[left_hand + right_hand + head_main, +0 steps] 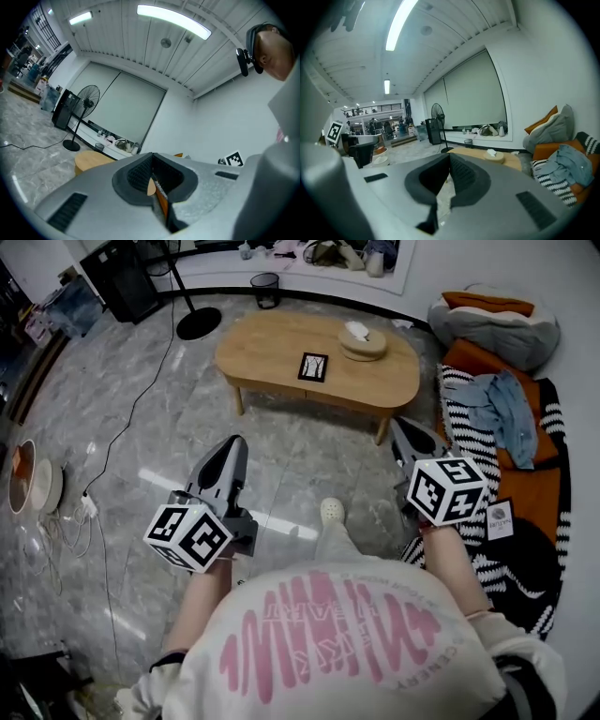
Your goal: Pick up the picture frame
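The picture frame (pixel 313 367), black-edged with a pale picture, lies flat on the oval wooden coffee table (pixel 272 343) some way ahead of me. My left gripper (pixel 232 446) is held above the marble floor short of the table's near left side, jaws shut and empty. My right gripper (pixel 401 427) hovers near the table's right end, also shut and empty. In the left gripper view the shut left gripper (pixel 151 157) hides most of the table (pixel 91 161); the frame does not show there. The right gripper (pixel 449 157) looks over the table (pixel 511 160).
A round wooden tissue holder (pixel 362 341) sits on the table right of the frame. A fan base (pixel 199 322) and waste bin (pixel 266 289) stand beyond. Cushions (pixel 492 320) and a striped rug (pixel 539 549) lie on the right. A cable (pixel 122 437) crosses the floor.
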A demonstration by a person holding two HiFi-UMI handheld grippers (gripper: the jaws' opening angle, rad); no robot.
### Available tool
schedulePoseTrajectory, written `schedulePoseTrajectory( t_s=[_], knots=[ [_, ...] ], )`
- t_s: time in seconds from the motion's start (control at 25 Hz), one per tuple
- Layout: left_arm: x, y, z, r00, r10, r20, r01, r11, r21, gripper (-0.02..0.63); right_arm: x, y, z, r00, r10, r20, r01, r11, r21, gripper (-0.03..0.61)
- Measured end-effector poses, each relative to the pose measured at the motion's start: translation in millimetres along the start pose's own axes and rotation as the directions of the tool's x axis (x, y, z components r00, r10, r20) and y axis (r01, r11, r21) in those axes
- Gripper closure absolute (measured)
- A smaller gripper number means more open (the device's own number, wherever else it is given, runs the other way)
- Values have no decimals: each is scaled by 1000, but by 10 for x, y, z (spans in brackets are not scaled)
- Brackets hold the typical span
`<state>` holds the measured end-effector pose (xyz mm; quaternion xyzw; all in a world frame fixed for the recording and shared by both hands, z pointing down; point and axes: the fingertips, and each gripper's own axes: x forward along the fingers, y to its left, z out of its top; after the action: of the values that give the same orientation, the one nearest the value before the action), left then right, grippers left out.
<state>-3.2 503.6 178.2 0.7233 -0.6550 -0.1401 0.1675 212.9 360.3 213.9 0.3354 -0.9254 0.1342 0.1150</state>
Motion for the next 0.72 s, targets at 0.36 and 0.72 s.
schedulePoseTrajectory(
  t_s=[0.36, 0.72],
  knots=[
    [1001, 316, 173, 999, 38, 11, -37, 999, -19, 611, 1027, -599, 356, 998, 66, -23, -66, 998, -6, 572],
    [1858, 473, 493, 994, 79, 71, -78, 997, -16, 611, 1786, -1161, 874, 992, 128, 7, -128, 992, -18, 572]
  ],
)
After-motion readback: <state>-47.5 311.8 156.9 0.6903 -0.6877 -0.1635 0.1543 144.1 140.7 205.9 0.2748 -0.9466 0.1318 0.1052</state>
